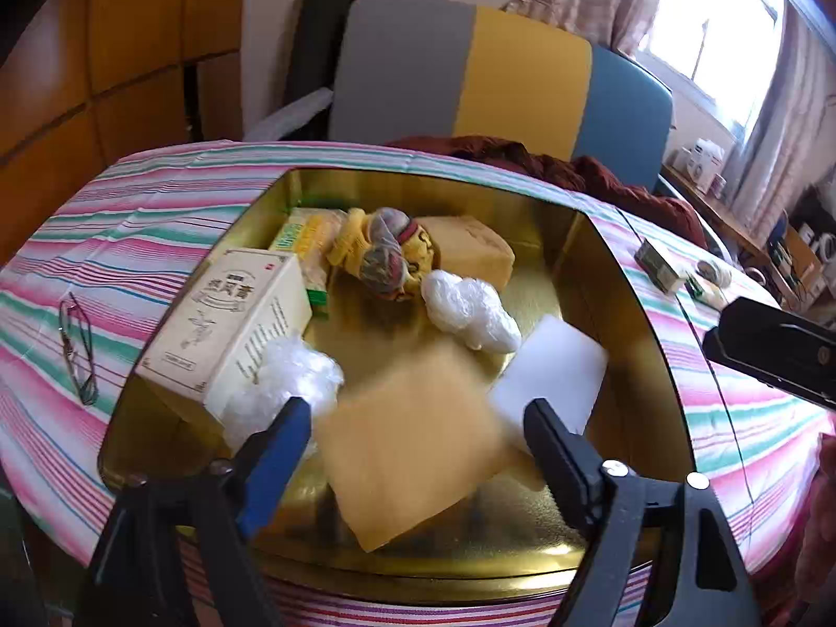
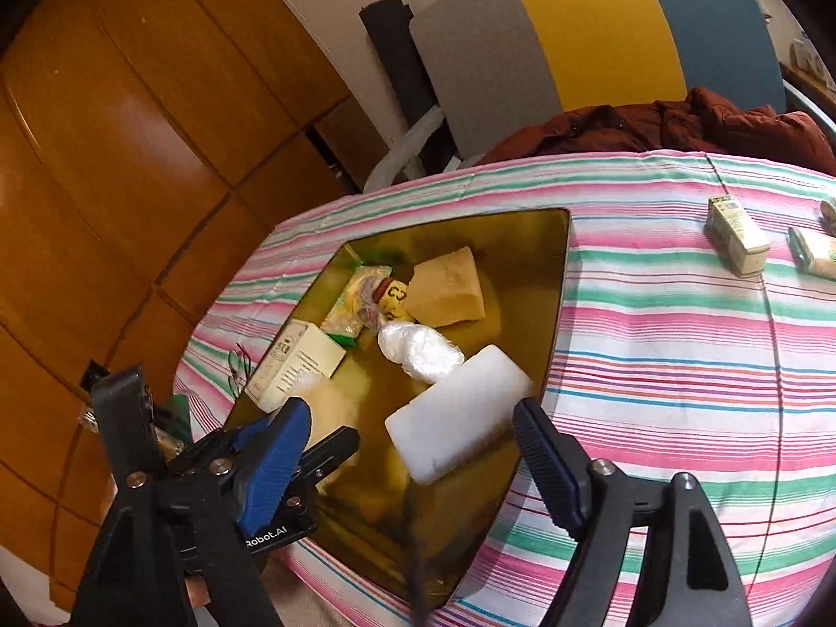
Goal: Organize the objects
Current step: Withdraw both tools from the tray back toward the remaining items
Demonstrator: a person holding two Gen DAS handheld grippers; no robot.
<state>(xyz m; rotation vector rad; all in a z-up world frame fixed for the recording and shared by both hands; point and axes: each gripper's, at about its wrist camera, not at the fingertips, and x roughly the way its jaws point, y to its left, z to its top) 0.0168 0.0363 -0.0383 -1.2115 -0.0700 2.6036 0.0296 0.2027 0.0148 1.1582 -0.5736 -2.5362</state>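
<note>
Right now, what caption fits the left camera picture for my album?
Open left tongs hover over a blurry tan box in the gold tin.

Left gripper [image 1: 418,423]: jaws spread wide, nothing clamped between them. Right gripper [image 2: 413,426]: jaws likewise parted, empty, angled downward beside the left.

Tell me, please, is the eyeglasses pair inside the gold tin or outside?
Outside: the eyeglasses lie on the striped tablecloth left of the gold tin.

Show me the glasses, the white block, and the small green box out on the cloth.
glasses [image 1: 78,350], left wrist view, on the lens frame.
white block [image 2: 460,413], right wrist view, on its top face.
green box [image 2: 736,232], right wrist view, on its top face.
</note>
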